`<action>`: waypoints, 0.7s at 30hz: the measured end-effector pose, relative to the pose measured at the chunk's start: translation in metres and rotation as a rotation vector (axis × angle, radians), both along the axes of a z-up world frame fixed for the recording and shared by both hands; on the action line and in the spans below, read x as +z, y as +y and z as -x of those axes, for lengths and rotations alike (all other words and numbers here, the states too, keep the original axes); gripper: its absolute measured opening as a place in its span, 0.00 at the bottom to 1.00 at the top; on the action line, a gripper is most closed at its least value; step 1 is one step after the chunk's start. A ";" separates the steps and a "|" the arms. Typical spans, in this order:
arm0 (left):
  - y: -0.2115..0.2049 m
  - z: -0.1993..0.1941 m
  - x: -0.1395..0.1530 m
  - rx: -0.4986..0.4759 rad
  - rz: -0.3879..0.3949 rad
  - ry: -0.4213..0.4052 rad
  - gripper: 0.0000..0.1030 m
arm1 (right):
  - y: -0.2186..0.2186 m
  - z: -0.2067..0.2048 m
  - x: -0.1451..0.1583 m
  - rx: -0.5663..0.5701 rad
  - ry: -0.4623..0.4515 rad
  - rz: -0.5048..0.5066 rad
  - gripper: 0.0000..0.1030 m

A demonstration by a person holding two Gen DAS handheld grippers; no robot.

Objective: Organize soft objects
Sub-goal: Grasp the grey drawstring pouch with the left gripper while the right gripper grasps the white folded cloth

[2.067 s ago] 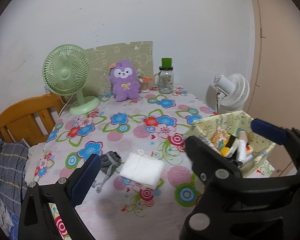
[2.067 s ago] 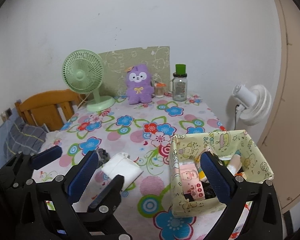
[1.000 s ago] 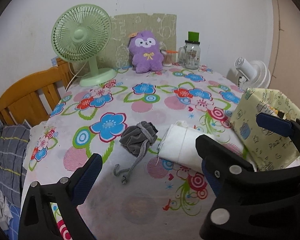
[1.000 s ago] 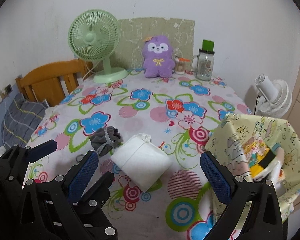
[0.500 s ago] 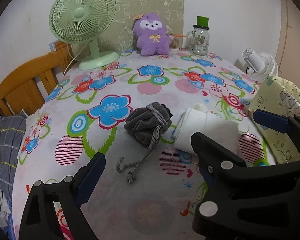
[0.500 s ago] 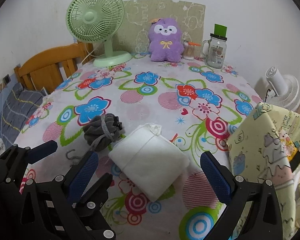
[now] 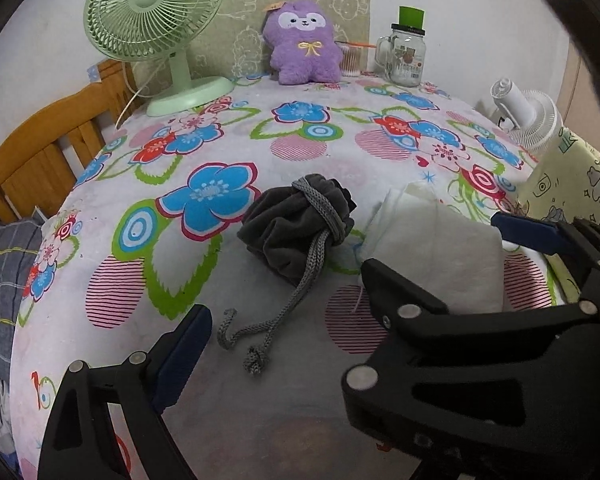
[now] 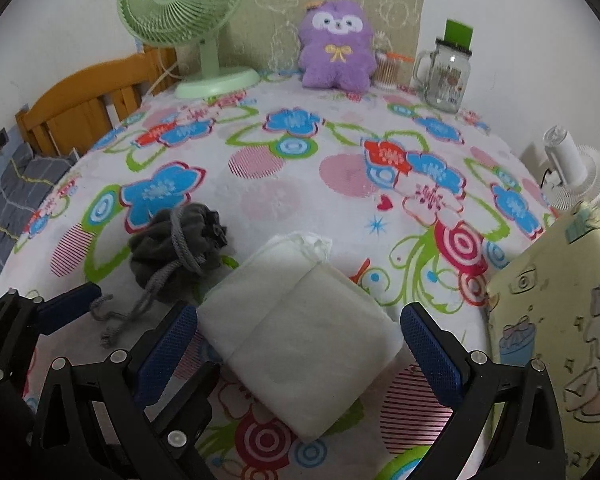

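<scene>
folded white fabric pouch [image 8: 300,332] lies flat on flowered tablecloth [image 8: 284,196], between wide-open right gripper [image 8: 298,338] pads, seemingly untouched | dark grey drawstring velvet bag [image 7: 296,224] just left of it | left gripper [image 7: 350,276] wide open, empty | yellow cartoon-print box [image 8: 560,320] right

The left gripper [image 7: 352,280] is being held low and level with its jaws spread wide. The right gripper [image 8: 300,344] is being held just beside it, on its right, fingers [image 8: 428,356] likewise parted.
</scene>
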State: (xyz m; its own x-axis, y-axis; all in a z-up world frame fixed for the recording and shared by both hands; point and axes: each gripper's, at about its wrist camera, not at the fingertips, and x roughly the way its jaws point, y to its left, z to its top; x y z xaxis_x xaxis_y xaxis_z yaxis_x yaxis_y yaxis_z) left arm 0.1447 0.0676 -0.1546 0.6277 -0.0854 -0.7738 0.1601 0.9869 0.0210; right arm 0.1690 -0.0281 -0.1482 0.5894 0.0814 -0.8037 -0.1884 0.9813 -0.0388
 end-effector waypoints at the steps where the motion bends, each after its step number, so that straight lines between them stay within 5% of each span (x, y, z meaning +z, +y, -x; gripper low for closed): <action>1: 0.000 0.000 0.000 -0.001 0.002 0.002 0.92 | -0.001 -0.001 -0.001 -0.003 0.009 -0.001 1.00; 13: -0.007 -0.003 0.004 -0.001 -0.029 -0.010 0.92 | -0.011 -0.003 -0.002 0.004 0.022 -0.028 0.75; 21: -0.013 -0.012 0.017 0.002 -0.051 -0.047 0.92 | -0.023 -0.007 0.009 -0.031 -0.015 -0.075 0.72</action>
